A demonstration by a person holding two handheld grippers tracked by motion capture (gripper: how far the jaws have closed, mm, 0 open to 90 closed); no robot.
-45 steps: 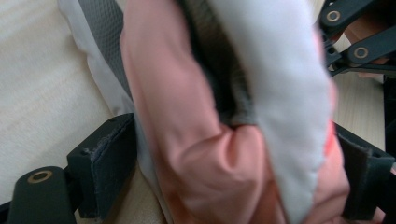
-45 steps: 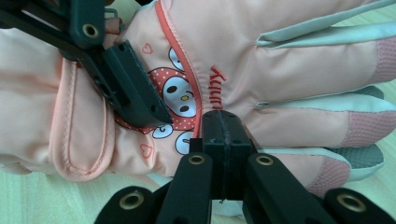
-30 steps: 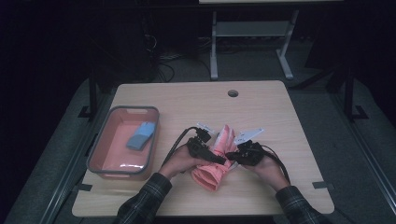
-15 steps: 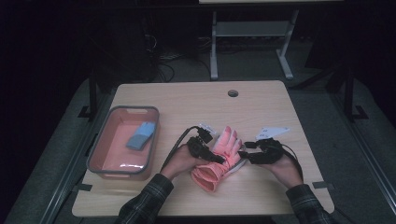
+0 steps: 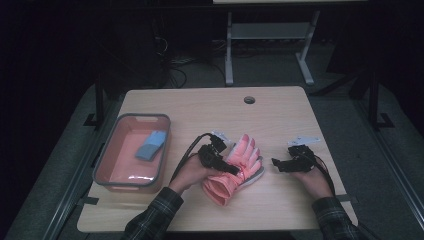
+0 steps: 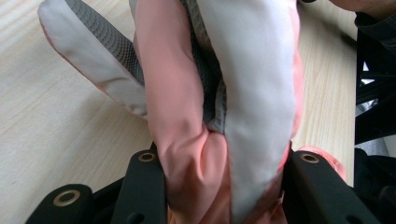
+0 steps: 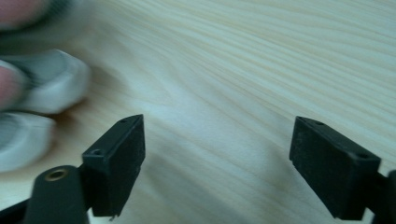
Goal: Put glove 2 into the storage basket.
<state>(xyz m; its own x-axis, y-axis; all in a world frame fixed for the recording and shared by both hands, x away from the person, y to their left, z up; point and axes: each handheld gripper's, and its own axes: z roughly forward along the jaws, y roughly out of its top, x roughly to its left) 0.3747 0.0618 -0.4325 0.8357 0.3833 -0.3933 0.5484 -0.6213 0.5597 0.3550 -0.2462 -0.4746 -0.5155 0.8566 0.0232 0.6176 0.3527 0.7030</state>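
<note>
The table [image 5: 280, 115] is wide and bare at upper centre. At left of frame a grey-rimmed bin [image 5: 107, 157] with a blue item [image 5: 151, 145] stands well apart, no obstacle. The pink glove [image 5: 235, 167] lies at lower centre, clamped by the left gripper [image 6: 224, 163], whose jaws have just been closing on it; a firm hold should be kept. The right gripper [image 7: 217, 154], just been opening, stands wide with nothing between its jaws.

I've got a salmon-pink ski glove [image 5: 235, 170] with pale grey palm panels lying flat near the table's front edge, fingers pointing away, cuff toward me.
</note>
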